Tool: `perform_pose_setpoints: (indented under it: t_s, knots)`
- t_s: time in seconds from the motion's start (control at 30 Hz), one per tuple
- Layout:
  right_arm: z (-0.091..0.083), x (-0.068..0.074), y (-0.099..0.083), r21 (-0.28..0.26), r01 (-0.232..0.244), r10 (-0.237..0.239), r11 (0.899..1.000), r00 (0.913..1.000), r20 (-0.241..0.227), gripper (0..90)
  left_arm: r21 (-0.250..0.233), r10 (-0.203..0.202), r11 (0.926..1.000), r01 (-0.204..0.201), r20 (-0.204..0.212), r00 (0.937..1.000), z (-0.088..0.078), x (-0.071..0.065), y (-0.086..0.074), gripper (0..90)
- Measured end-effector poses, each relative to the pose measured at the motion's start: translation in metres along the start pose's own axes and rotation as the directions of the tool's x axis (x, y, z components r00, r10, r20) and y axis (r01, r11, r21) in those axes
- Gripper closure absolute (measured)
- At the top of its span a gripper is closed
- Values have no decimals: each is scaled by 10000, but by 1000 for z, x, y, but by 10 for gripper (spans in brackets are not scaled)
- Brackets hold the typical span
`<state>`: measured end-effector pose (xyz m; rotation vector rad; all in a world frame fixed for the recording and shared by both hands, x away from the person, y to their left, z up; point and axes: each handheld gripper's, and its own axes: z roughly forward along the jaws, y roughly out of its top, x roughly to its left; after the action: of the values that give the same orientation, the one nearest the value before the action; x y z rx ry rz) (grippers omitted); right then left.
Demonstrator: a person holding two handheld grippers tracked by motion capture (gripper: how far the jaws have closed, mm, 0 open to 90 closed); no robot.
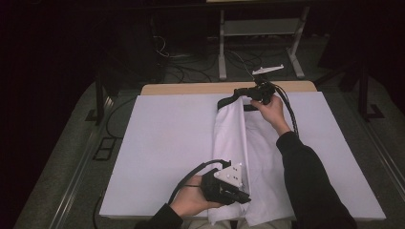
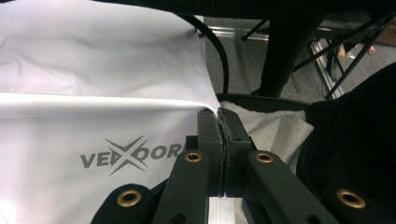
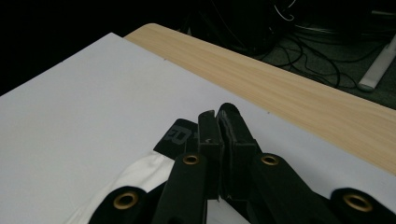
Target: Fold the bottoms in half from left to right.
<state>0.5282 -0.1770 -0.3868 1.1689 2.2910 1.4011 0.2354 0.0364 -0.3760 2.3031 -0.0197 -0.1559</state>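
A white garment (image 1: 239, 157), apparently shorts with a black waistband (image 1: 229, 99), is laid lengthwise in the middle of the high view, its long axis running from the waistband in the upper centre down to the hem ends at the bottom edge, over a white sheet (image 1: 162, 143) that covers the wooden table (image 1: 191, 88). One half appears to be folded over the other, so that a long fold edge runs down the centre of the cloth. That edge is held at both ends: the left gripper (image 1: 241, 194), at the lower centre of the high view, is clamped on the cloth near the hem, and in the left gripper view its jaws are seen pressed together on a thin white edge (image 2: 205, 103) beside grey printed lettering (image 2: 130, 156). The right gripper (image 1: 246, 93), at the upper centre, is closed at the waistband; in the right gripper view its jaws meet just above a black label (image 3: 177, 135) and white fabric (image 3: 140, 175). The coming move is judged to turn on this line between the two grips. The hem ends are cut off at the bottom of the high view, the full lettering is hidden behind the jaws, and how many layers are pinched cannot be made out.
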Motion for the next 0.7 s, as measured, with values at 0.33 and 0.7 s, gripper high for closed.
perform_pose_setpoints:
  t_s: [0.33,0.7]
  knots:
    - [-9,-9,-3,7,32,-32,10000,10000,-88,859,-197,10,9998,-8,75,10000,19,1,12,876]
    - [-20,-26,-12,38,-56,56,10000,10000,-1,859,-543,191,9983,-187,75,9998,36,2,26,877]
